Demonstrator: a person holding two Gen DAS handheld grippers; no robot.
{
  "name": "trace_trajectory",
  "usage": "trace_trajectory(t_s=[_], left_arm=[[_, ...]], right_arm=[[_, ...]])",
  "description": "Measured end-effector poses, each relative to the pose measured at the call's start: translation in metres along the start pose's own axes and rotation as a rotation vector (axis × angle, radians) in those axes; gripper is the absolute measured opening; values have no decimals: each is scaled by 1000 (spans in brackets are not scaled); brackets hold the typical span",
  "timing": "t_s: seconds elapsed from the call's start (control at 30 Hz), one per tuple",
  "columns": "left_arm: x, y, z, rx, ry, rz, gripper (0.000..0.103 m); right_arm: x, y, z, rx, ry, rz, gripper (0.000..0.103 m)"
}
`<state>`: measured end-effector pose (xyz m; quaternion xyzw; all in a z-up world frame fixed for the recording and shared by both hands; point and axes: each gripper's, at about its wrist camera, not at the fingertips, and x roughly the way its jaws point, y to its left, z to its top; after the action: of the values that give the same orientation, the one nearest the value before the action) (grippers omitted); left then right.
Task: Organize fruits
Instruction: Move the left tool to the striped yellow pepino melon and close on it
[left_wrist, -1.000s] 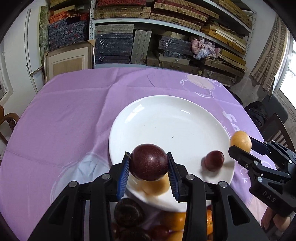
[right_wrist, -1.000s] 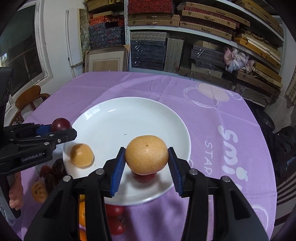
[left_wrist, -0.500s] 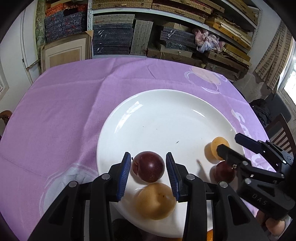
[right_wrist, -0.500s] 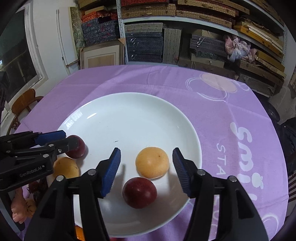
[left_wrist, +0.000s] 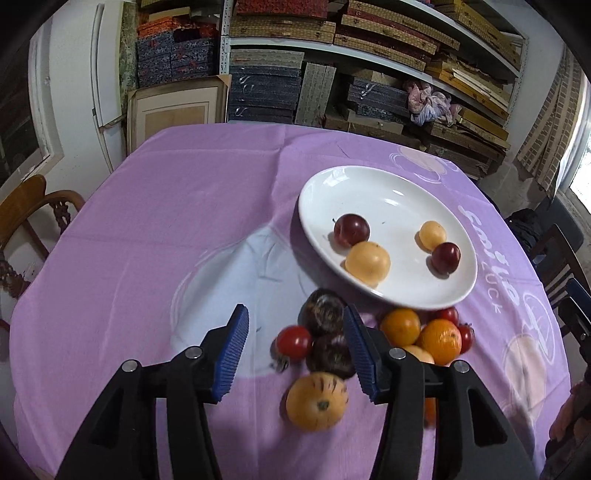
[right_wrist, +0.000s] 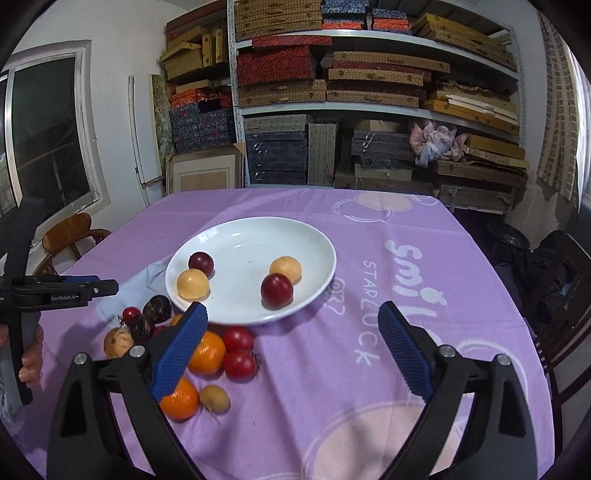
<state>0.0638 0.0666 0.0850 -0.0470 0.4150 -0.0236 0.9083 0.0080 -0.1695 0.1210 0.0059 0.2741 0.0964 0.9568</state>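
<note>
Loose fruit pile (left_wrist: 332, 347) sits on the tabletop just near-side of the white plate (left_wrist: 388, 184), which holds four pieces. Left gripper (left_wrist: 295, 350): jaws wide, empty, cherry tomato (left_wrist: 293, 341) and dark fruit (left_wrist: 328, 354) right between them, so it's nearer. Right gripper (right_wrist: 291, 347): jaws wide, empty, pile off to its left. Purple cloth (left_wrist: 166, 221); shelves of boxes (right_wrist: 369, 92) behind.

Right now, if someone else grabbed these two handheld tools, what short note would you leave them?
Left gripper: jaws open, empty, above the loose fruit pile.
Right gripper: jaws open, empty.
Done: round white plate holds two dark red plums and two yellow fruits.
Left: oranges, red tomatoes, dark purple fruits and a striped yellow fruit lie on the purple tablecloth.
</note>
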Motion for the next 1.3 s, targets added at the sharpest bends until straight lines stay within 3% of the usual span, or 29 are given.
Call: trace_trajectory(t_s=[0.13,0.3,0.7,1.3], left_arm=[[-21,2,-36,-2,-32,26,59],[-17,-9,-60,14,-8,26,60],[5,-22,-64,40,-25,10,60],[26,-13,-66,1,-6,35,64]], right_arm=[[-26,5,-35,2,-67,-28,97],[-29,8,-56,-37,-110,-111,98],[-15,-13,-56,58,-63,-74,99],[-2,-8,-60,51,-14,-65,99]])
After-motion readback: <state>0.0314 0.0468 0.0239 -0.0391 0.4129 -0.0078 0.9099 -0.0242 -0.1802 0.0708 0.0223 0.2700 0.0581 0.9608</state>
